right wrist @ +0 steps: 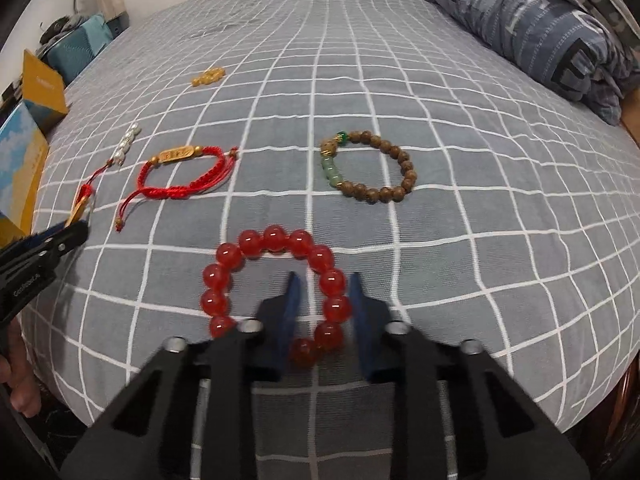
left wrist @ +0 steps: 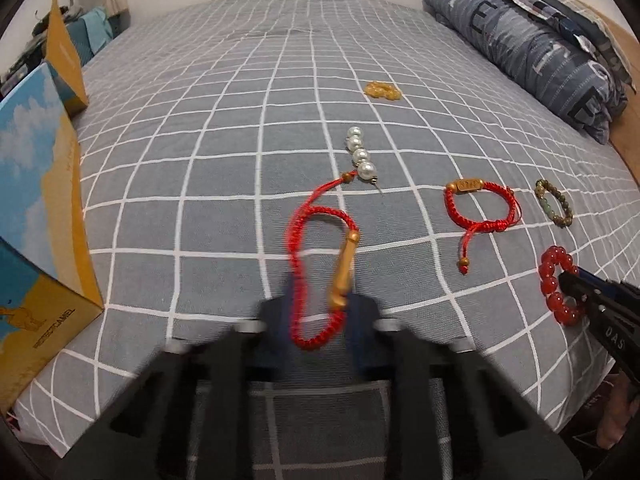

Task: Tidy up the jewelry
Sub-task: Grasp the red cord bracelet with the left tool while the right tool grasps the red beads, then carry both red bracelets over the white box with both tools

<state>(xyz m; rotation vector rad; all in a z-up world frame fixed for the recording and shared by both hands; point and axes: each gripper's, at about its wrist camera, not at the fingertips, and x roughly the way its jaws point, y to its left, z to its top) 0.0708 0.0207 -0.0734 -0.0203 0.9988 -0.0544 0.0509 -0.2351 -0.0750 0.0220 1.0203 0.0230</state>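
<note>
Start at your far left: the open cardboard box stands at about nine o'clock in the left wrist view, at the edge of the checked bedspread, and it looks like the likely home for the pieces, though nothing yet shows that for certain. Your left gripper has closed on the red cord bracelet with the gold tube, the cord and the gold piece pinched between the blue pads at about six o'clock; the far loop trails up toward the pearl string at twelve, so lift straight up before you swing left, or the tail may drag the pearls along. Keep the pinch firm, since braided cord can slip through. Farther along, at about two o'clock, lie the second red cord bracelet and the brown bead bracelet, with the small amber piece up at one o'clock; leave these alone for now. On your right, the right gripper is clamped across one side of the red bead bracelet, a bead or two caught between the pads at six o'clock in the right wrist view. Round glossy beads tend to roll out of a pinch, so raise it slowly and level, letting the ring hang free below.
</note>
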